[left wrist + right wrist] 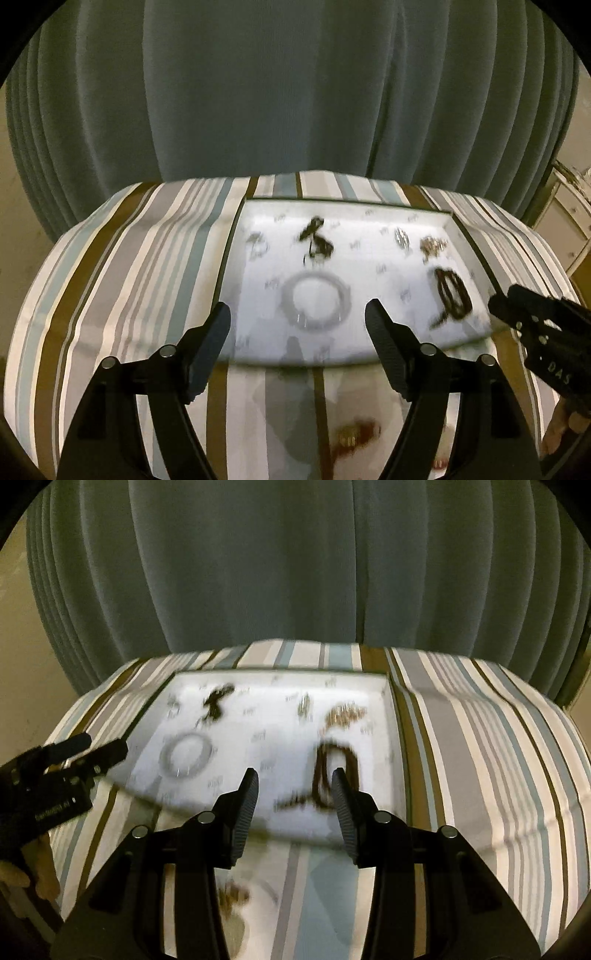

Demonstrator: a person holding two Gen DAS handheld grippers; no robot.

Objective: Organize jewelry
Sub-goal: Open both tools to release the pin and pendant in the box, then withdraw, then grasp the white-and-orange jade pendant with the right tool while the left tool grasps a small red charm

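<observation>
A white tray (369, 343) lies on a striped cloth and holds several jewelry pieces, all blurred. A pale ring-shaped bracelet (316, 300) lies near its front. A dark necklace (316, 240) lies behind it. A dark looped cord (452, 295) lies at the front right, with a gold cluster (433, 245) and a silver piece (402, 236) behind. My left gripper (297, 317) is open and empty, just short of the bracelet. My right gripper (294, 786) is open and empty, beside the dark cord (334, 768). The tray also shows in the right wrist view (380, 720).
The striped cloth (129, 266) covers a rounded surface that drops off at the sides. Grey-green curtains (277, 92) hang close behind. Reddish-gold jewelry (352, 435) lies on the cloth in front of the tray. A pale cabinet (569, 221) stands at the far right.
</observation>
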